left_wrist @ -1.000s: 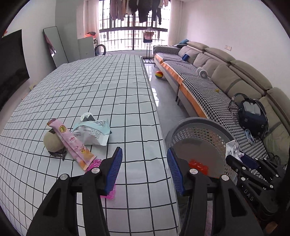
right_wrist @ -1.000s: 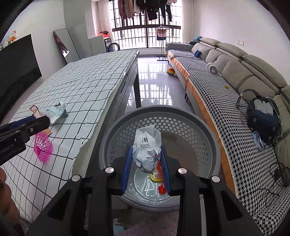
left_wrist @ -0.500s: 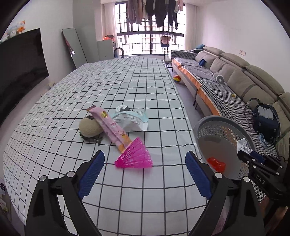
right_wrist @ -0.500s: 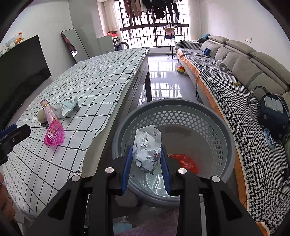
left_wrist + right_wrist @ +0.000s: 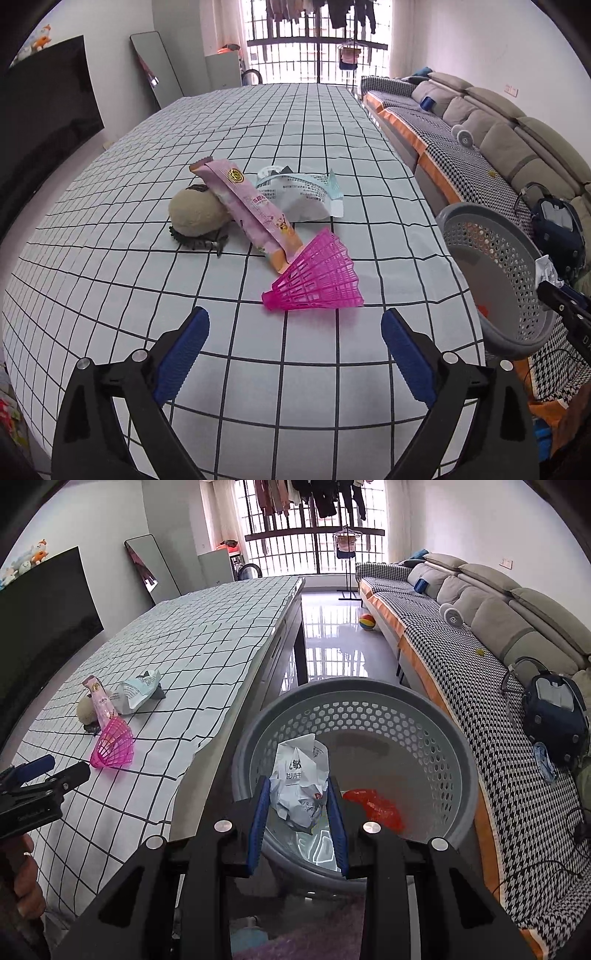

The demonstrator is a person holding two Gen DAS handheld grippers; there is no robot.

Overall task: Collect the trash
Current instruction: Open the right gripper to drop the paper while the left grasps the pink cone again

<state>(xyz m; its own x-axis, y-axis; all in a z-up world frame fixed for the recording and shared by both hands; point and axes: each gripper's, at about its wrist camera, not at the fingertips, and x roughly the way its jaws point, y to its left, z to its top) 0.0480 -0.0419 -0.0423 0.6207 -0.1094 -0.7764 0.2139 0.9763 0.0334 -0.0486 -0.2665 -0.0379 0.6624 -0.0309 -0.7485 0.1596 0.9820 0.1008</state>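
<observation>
Crumpled wrapper [image 5: 301, 781] held over the basket [image 5: 458, 746]
Right gripper [image 5: 298, 794] fingers clamp it; left gripper [image 5: 293, 338] fingers spread wide above the bench [image 5: 314, 122].

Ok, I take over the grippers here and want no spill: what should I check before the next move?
1. Right gripper shut on crumpled wrapper: ok.
2. Wrapper over the grey basket opening: ok.
3. Basket has room; only red scrap and a little else shows inside: ok.
4. Left gripper open, holding nothing: ok.
5. Pink shuttlecock between its fingers: not ok, lies ahead.
6. Table trash all collected: not ok.
</observation>
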